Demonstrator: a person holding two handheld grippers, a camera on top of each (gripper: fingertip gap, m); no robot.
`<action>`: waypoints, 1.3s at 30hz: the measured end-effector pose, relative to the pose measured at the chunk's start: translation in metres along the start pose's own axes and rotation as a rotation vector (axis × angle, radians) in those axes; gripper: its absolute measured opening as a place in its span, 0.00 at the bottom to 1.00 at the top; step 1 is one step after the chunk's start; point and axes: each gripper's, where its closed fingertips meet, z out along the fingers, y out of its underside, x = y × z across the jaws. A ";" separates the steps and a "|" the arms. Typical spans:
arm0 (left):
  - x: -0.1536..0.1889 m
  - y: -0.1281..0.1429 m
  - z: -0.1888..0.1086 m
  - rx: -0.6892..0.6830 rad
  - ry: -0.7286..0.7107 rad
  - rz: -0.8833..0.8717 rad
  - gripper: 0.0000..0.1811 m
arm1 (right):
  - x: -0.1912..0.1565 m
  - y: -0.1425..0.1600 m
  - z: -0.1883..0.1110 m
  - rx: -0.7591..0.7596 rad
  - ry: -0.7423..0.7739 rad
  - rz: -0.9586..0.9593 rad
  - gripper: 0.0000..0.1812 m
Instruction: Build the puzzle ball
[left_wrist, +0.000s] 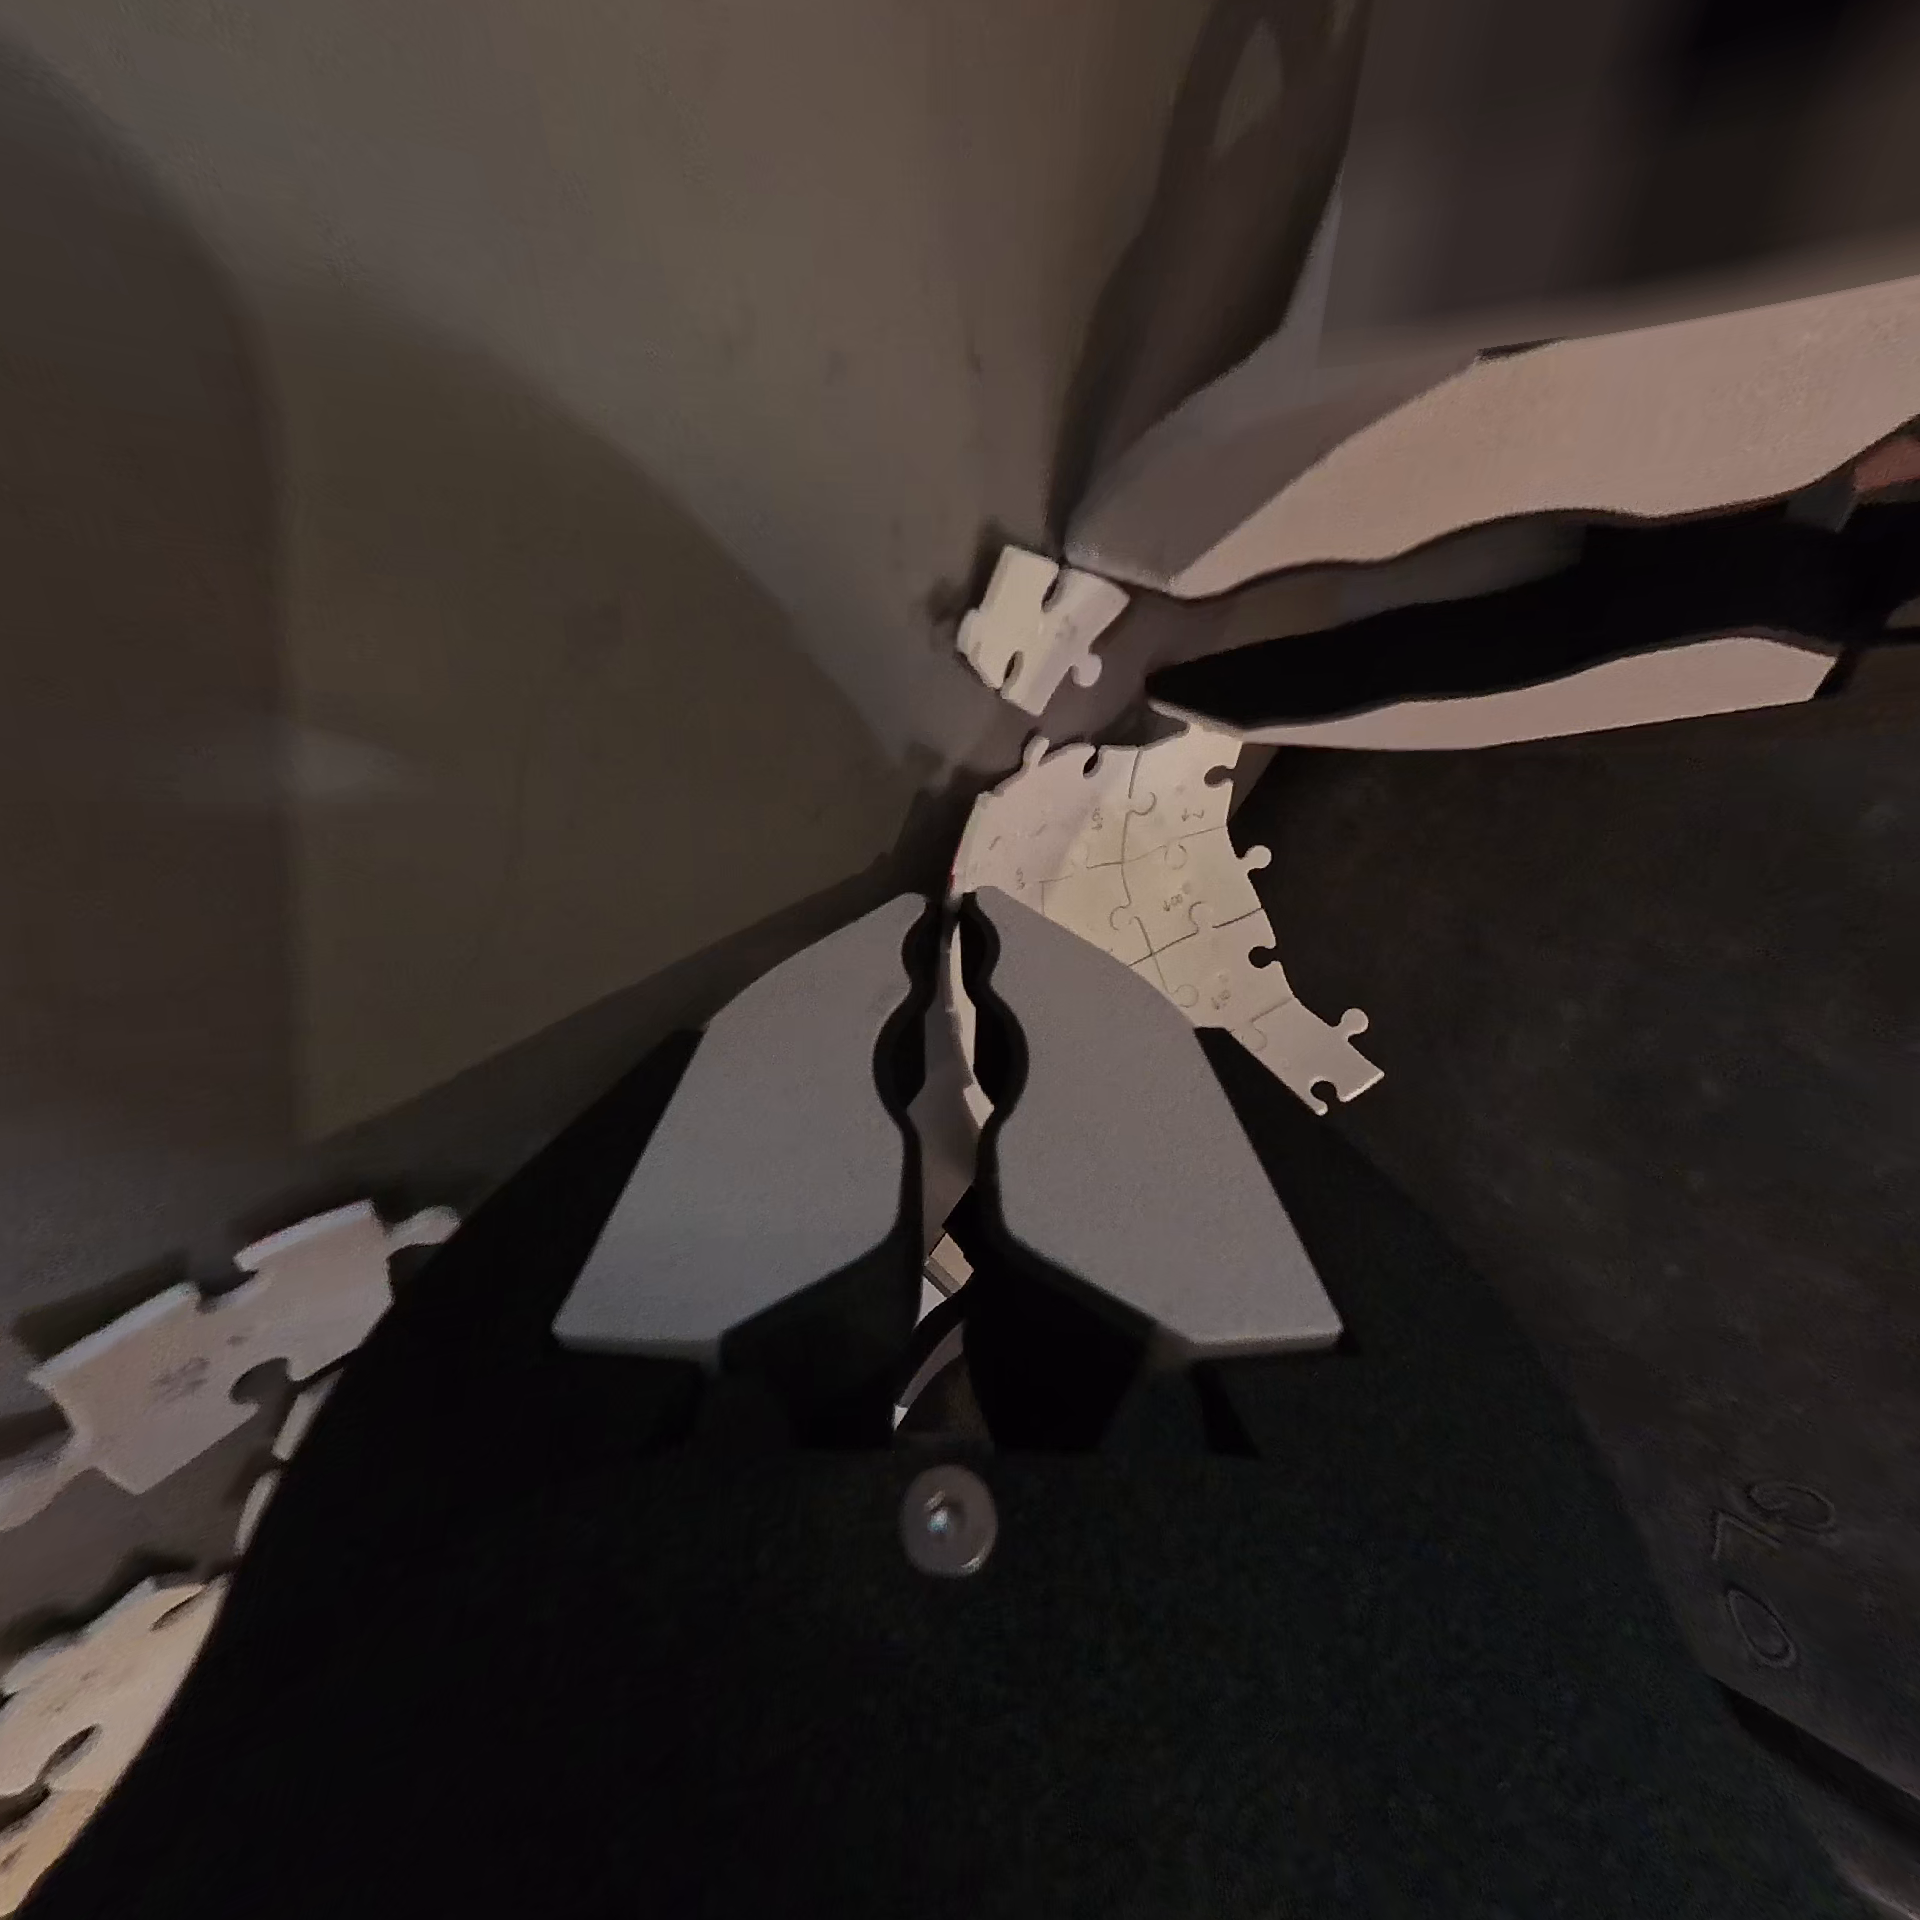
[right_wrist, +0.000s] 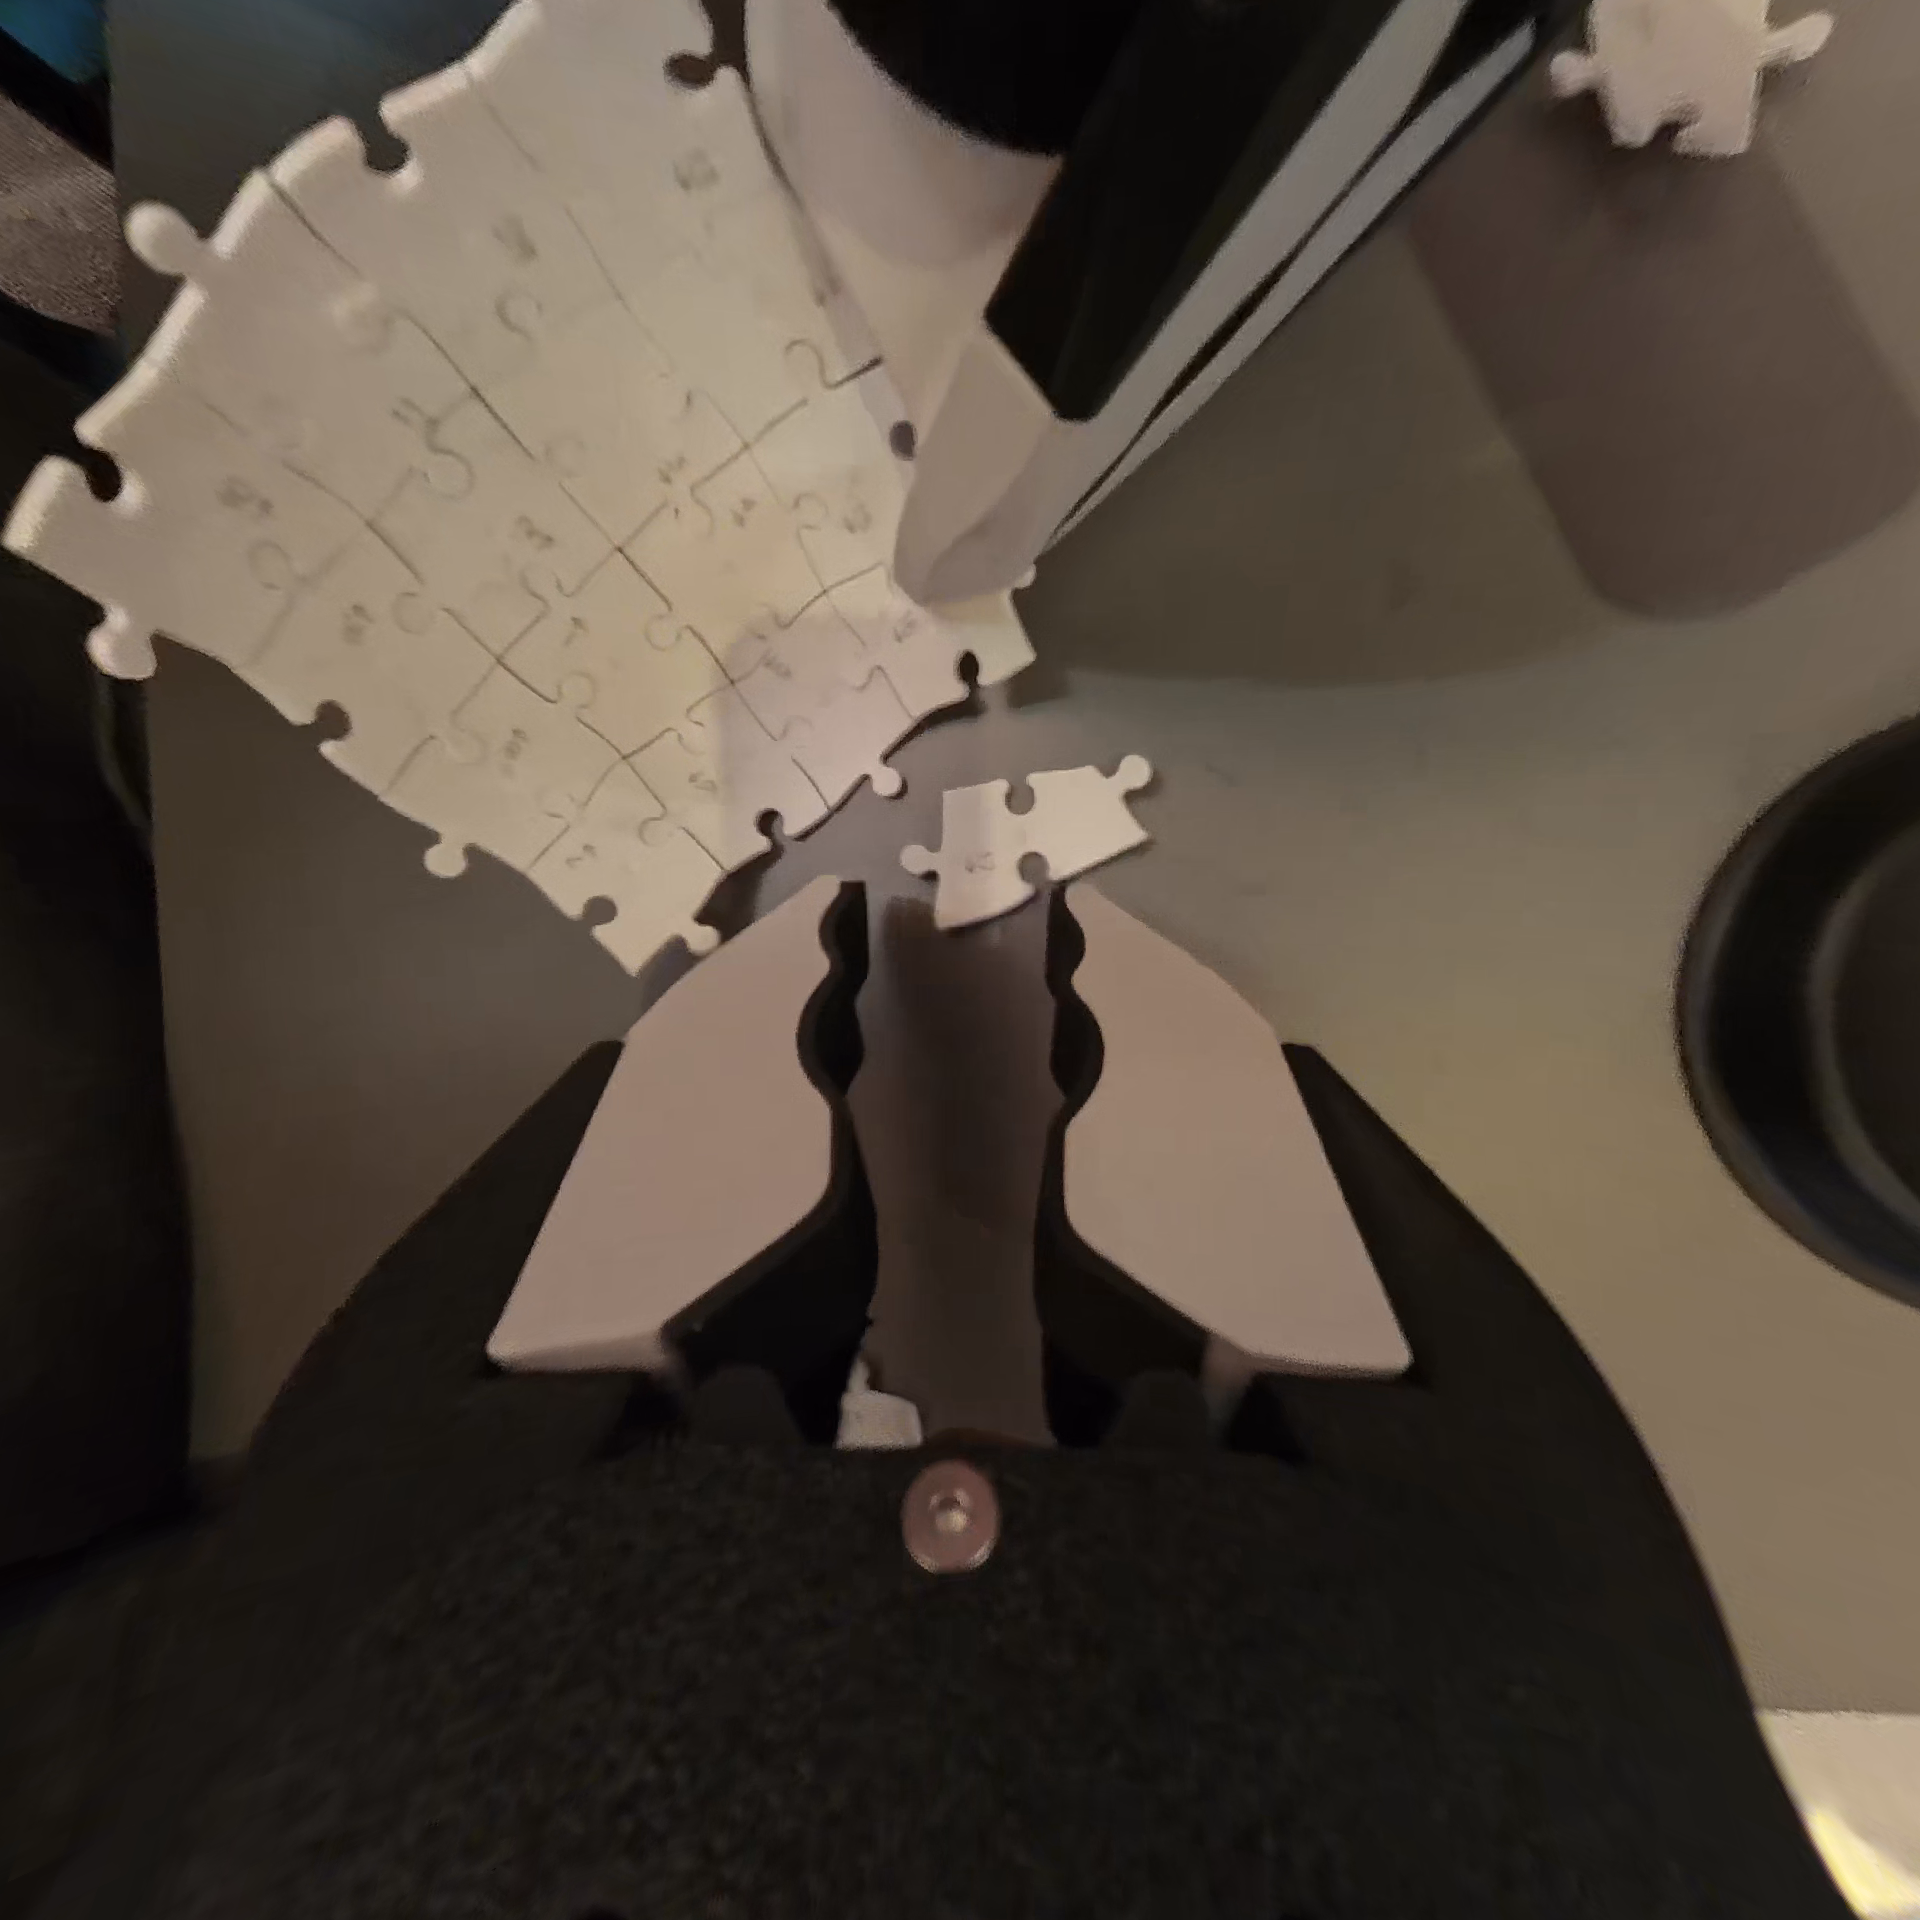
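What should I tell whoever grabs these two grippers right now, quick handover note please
Left gripper: shut on the edge of the joined puzzle sheet, holding it up off the grey table.
Right gripper: open, empty, fingertips just short of a loose two-piece chunk lying on the table.
Done: a curved sheet of many pieces is assembled.
Left: pick up the chunk, lock it onto the sheet's edge, then add the other loose pieces and close the ball.

Left tool (left_wrist: 948, 914) is nearly closed, pinching; right tool (right_wrist: 961, 904) gapes, holding nothing.
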 end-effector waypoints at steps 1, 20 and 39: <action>0.000 0.000 0.000 0.000 0.000 0.001 0.01 | -0.005 -0.001 0.001 0.015 -0.015 0.001 0.18; -0.001 0.005 0.000 -0.002 0.001 0.016 0.01 | 0.026 -0.017 -0.017 0.021 0.286 -0.429 0.20; -0.004 0.006 -0.001 0.001 0.006 0.011 0.02 | 0.010 -0.010 -0.001 -0.002 0.011 -0.489 0.18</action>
